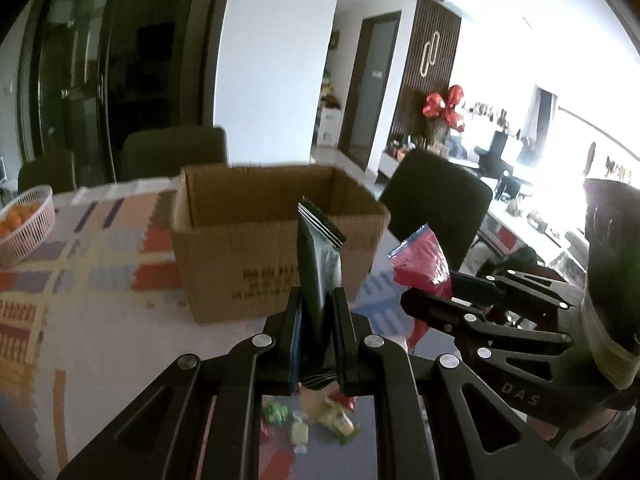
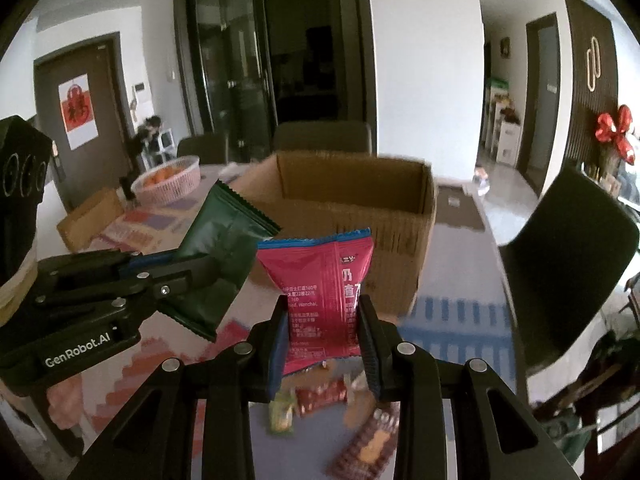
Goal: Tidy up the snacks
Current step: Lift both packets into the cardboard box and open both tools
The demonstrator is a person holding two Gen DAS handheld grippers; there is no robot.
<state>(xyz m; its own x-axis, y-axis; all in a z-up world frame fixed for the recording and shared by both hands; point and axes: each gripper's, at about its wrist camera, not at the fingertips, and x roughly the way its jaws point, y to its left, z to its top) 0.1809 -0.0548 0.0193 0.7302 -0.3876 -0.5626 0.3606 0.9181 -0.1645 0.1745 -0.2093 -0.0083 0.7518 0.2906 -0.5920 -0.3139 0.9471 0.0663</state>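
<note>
A pink basket (image 2: 168,184) of orange fruit is seen on the desk (image 1: 100,320), well to the left of the cardboard box (image 2: 352,216), with a flat brown package (image 2: 86,216) lying nearer still on that side. The desk is covered by a patterned cloth.

In front of the box and to its left, a dark green packet (image 2: 218,264) is gripped by the left hand-held gripper (image 1: 318,332); the jaws are pressed narrowly on the packet's lower part, and its crimped top edge is raised against the box's front wall in the left wrist view.

The box itself is open at the top, its flaps upright, and what lies inside is not shown. Dark chairs (image 2: 324,136) are placed behind it.

In front of the box, slightly to the right of the green packet, a pink packet (image 2: 320,288) with a blue top seam is clamped between the pads of the right hand-held gripper (image 2: 324,336). It is held upright and clear of the desk.

Below both packets, on the near side of the box, loose snacks (image 2: 340,412) are scattered on the desk, blurred. To the right of the box, another dark chair (image 2: 568,268) is set at the desk's edge.
</note>
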